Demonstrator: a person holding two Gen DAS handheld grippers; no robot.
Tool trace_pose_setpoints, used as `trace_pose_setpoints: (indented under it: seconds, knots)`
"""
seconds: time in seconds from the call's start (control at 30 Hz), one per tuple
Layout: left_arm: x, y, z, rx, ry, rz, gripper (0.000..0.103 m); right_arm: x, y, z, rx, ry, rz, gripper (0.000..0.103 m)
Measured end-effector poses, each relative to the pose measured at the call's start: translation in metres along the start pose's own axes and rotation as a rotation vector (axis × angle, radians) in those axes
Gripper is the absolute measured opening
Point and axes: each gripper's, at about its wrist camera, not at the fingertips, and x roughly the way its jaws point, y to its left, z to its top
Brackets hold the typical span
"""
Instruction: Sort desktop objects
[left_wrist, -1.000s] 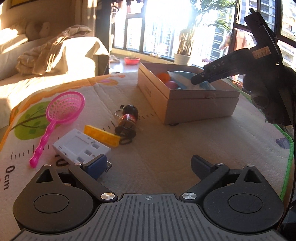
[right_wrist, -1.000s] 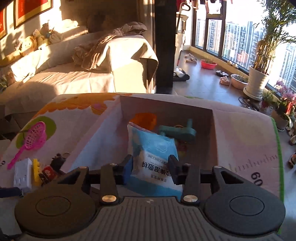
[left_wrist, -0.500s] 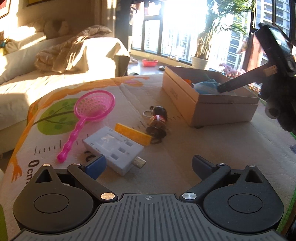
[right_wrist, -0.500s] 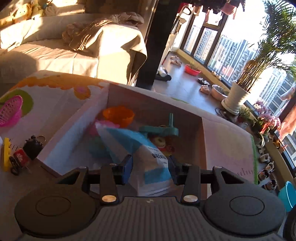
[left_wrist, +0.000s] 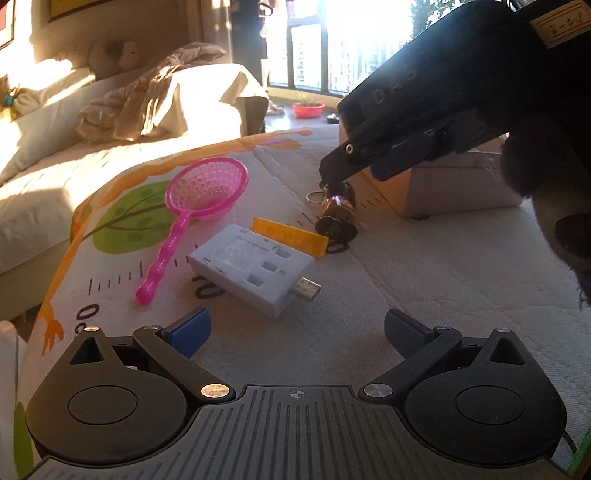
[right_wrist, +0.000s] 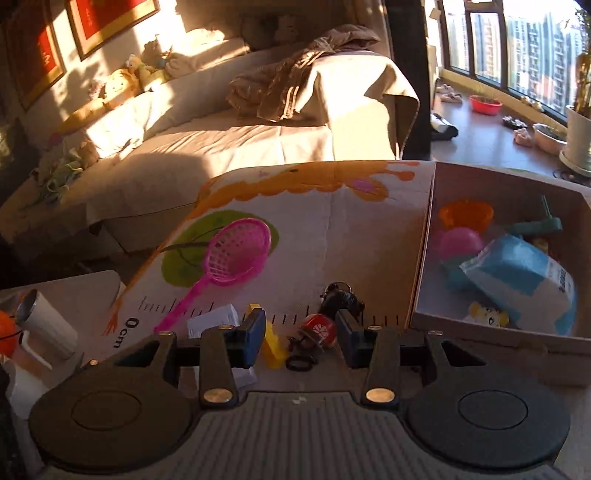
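Left wrist view: the left gripper (left_wrist: 295, 328) hangs over the printed mat (left_wrist: 424, 269) with its jaws spread wide and nothing between them. Ahead lie a white adapter block (left_wrist: 255, 269), a yellow brick (left_wrist: 291, 238) touching its far edge, a pink strainer (left_wrist: 199, 206) to the left, and a small figure keychain (left_wrist: 338, 214) — the right gripper (left_wrist: 332, 173) reaches down over it, in front of the cardboard box (left_wrist: 461, 184). Right wrist view: the right gripper (right_wrist: 300, 332) stands open, its fingers either side of the keychain (right_wrist: 317, 328); contact cannot be judged. The box (right_wrist: 421, 258), to the right, holds a blue-and-white packet (right_wrist: 517, 273), an orange cup (right_wrist: 466, 214) and a pink ball (right_wrist: 460, 242).
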Motion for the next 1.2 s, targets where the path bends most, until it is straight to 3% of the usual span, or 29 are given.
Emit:
trace_pose_setpoints:
  seconds: [0.1, 0.3, 0.4, 0.57, 0.6, 0.63, 0.77, 0.87, 0.93, 1.1, 1.2]
  knots:
    - [0.001, 0.001, 0.0, -0.01, 0.006, -0.006, 0.103, 0.02, 0.002, -0.002, 0.06, 0.038, -0.044, 0.042]
    - [0.001, 0.002, 0.0, -0.017, 0.014, -0.01, 0.103, 0.046, -0.006, -0.01, 0.105, 0.078, -0.039, 0.038]
    - [0.001, 0.002, 0.0, -0.019, 0.019, -0.011, 0.103, 0.033, -0.013, -0.017, 0.093, 0.08, 0.0, 0.029]
    - [0.002, 0.001, 0.0, -0.016, 0.022, -0.009, 0.103, -0.01, -0.04, -0.047, 0.048, 0.068, -0.005, 0.027]
    - [0.002, 0.001, 0.001, -0.017, 0.022, -0.011, 0.103, -0.019, -0.047, -0.053, 0.046, 0.061, -0.014, 0.024]
    - [0.002, 0.002, 0.001, -0.018, 0.023, -0.013, 0.103, -0.029, -0.055, -0.058, 0.048, 0.061, -0.026, 0.015]
    - [0.009, 0.003, 0.008, -0.04, 0.029, -0.021, 0.103, -0.058, -0.086, -0.076, 0.08, 0.013, -0.121, 0.013]
    - [0.019, 0.003, 0.018, -0.054, 0.028, -0.013, 0.103, -0.069, -0.108, -0.086, 0.13, -0.04, -0.174, 0.024]
    - [0.029, 0.001, 0.027, -0.06, 0.031, -0.008, 0.103, -0.072, -0.124, -0.094, 0.176, -0.078, -0.218, 0.048]
    - [0.05, -0.006, 0.043, -0.031, 0.037, 0.003, 0.103, -0.068, -0.141, -0.107, 0.231, -0.123, -0.237, 0.059]
    - [0.053, -0.014, 0.047, 0.004, 0.032, -0.051, 0.103, -0.066, -0.138, -0.11, 0.199, -0.137, -0.227, 0.073]
